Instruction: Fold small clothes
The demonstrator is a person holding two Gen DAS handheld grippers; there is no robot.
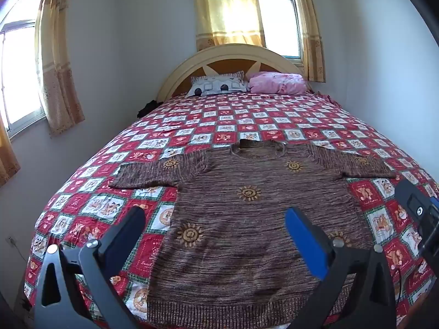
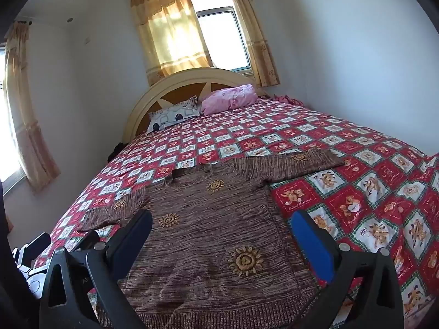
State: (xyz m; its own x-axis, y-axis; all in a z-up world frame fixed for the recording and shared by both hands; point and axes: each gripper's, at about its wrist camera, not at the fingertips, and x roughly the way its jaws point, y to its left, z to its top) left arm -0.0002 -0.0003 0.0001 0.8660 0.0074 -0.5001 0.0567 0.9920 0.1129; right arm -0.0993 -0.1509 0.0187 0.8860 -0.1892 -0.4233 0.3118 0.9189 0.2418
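Both the left gripper and the right gripper hang with fingers spread wide and nothing between them; beneath them the brown sweater lies flat, sleeves out, by the foot edge of the bed. The loose knit may well snag or bunch if only one layer is pinched; the fold would then go crooked

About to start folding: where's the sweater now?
The sweater lies flat on the quilt at the bed's near end, neck toward the pillows, sleeves spread, in both wrist views.
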